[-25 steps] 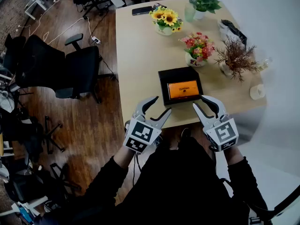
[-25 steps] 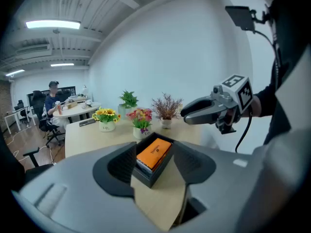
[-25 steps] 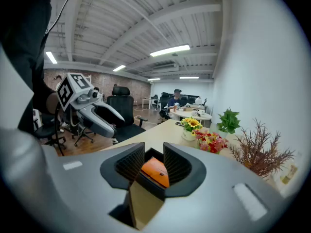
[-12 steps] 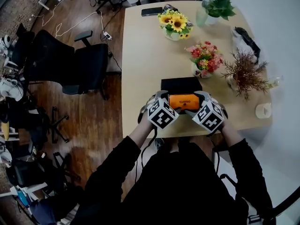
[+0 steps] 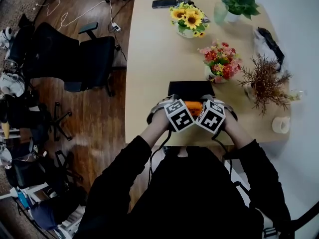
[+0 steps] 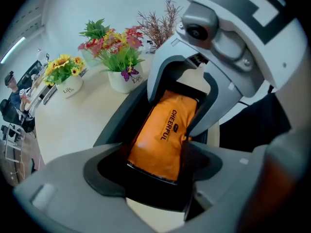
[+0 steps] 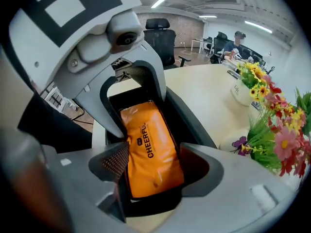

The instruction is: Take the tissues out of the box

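A black box (image 5: pixel 191 88) lies near the table's front edge, and an orange tissue pack (image 5: pixel 195 107) lies inside it. My left gripper (image 5: pixel 172 103) is at the box's left end and my right gripper (image 5: pixel 217 103) is at its right end, facing each other. In the left gripper view the wide jaws of the left gripper (image 6: pixel 155 171) straddle the pack (image 6: pixel 163 130) and are closing. In the right gripper view the right gripper (image 7: pixel 155 174) stands the same way around the pack (image 7: pixel 150 149), also closing. I see no pad pressing on the pack.
Beyond the box stand a pot of pink and red flowers (image 5: pixel 221 61), a sunflower pot (image 5: pixel 188 20), a green plant (image 5: pixel 240 0) and a dried plant (image 5: pixel 264 83). A tape roll (image 5: pixel 280 125) lies at the right. Black office chairs (image 5: pixel 75 59) stand left of the table (image 5: pixel 149 59).
Both grippers moved forward from the table's front edge onto the two ends of the box. Their jaws now straddle the orange pack.
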A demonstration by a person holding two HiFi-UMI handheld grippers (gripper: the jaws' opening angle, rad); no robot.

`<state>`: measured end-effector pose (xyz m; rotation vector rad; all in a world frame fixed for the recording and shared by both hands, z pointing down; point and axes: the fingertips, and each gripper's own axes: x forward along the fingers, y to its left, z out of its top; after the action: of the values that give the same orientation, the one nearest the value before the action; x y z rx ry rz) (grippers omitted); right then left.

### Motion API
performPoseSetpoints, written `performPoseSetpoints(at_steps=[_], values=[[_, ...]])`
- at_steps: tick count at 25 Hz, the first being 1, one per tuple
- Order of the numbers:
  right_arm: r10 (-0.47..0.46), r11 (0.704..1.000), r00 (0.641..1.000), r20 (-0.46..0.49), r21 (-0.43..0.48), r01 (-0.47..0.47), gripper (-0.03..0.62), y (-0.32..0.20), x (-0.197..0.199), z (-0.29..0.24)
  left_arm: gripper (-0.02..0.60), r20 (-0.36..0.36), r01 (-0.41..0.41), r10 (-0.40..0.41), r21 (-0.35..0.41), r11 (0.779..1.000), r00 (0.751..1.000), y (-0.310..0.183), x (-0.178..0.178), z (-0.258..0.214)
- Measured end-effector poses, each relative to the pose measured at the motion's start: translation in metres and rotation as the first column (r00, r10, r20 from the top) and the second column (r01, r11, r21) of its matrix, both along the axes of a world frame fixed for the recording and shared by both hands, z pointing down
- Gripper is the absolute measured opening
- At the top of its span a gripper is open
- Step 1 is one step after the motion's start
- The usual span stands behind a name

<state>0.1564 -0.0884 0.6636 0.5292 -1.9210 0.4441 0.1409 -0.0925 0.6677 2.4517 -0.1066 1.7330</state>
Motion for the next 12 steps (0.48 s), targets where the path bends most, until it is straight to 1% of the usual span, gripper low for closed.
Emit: performPoseSetpoints(at_steps=[3,6,9,10,12], values=[[-0.014,1.0,1.0,-0.005,-0.021,0.014,0.316,-0.001,-0.002,0.002,0.331,0.012,-0.013,0.013,0.004,1.0,1.0,-0.001,-0.001,0.002],[-0.02,0.999,1.0,-0.005,-0.031,0.02,0.302,-0.002,-0.004,0.002,0.322,0.0,-0.034,0.034,0.013,0.999,0.999,0.001,0.0,0.001],[-0.015,1.0,1.0,0.001,-0.025,0.015,0.28,-0.001,-0.003,0.0,0.25,-0.006,-0.079,0.08,0.038,0.996,0.997,0.008,0.003,-0.001],[-0.008,1.0,1.0,0.002,-0.018,0.008,0.265,0.0,-0.002,-0.002,0.23,-0.015,-0.085,0.085,0.038,0.996,0.996,0.01,0.004,-0.003],[0.015,1.0,1.0,-0.005,0.002,-0.015,0.233,0.003,-0.001,-0.005,0.198,-0.052,-0.07,0.072,0.027,0.997,0.996,0.011,0.004,-0.008]])
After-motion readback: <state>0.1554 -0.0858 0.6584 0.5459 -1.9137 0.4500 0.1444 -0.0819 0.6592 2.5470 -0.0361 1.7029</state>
